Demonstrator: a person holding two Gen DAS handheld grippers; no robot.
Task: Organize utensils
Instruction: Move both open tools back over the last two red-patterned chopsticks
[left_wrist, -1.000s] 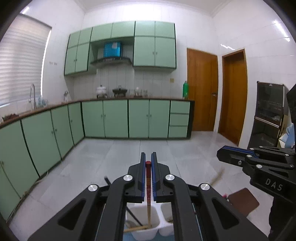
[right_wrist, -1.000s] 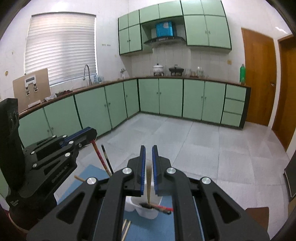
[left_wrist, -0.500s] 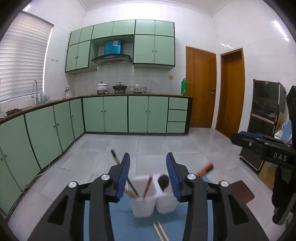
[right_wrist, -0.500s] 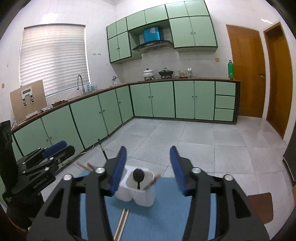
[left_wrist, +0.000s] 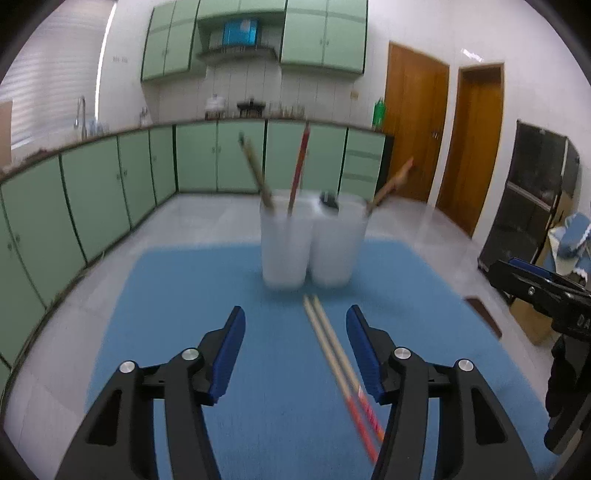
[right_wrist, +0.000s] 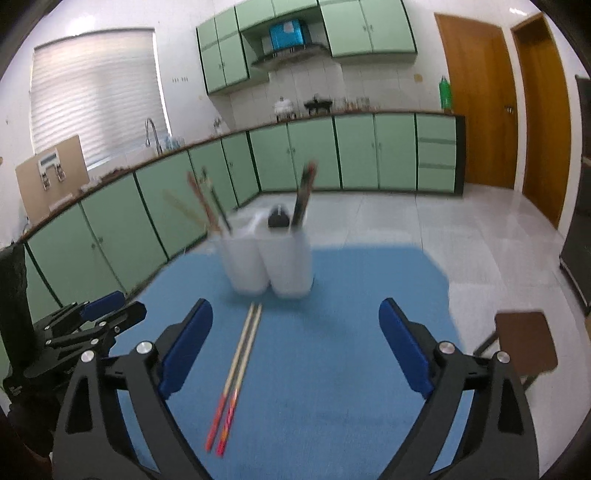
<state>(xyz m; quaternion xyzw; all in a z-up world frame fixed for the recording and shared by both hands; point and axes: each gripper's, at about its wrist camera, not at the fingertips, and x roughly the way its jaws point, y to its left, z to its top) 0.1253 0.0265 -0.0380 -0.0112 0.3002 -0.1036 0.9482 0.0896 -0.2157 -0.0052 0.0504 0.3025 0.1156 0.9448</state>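
Observation:
A white two-compartment utensil holder (left_wrist: 308, 243) (right_wrist: 269, 262) stands on the blue mat (left_wrist: 192, 295) (right_wrist: 369, 295) with several chopsticks (left_wrist: 299, 170) and a black spoon (left_wrist: 330, 198) in it. A pair of chopsticks with red ends (left_wrist: 338, 365) (right_wrist: 238, 365) lies flat on the mat in front of the holder. My left gripper (left_wrist: 295, 354) is open and empty above the mat, the pair between its fingers. My right gripper (right_wrist: 295, 350) is open and empty, the pair just inside its left finger. Both views are blurred.
The mat covers a table in a kitchen with green cabinets. A brown stool (right_wrist: 524, 343) stands to the right of the table. The right gripper shows at the right edge of the left wrist view (left_wrist: 535, 291). The left gripper shows at the left of the right wrist view (right_wrist: 85, 325).
Both grippers were shut on chopsticks over the holder a second ago, then opened and let them drop in. Both have pulled back and down toward the mat.

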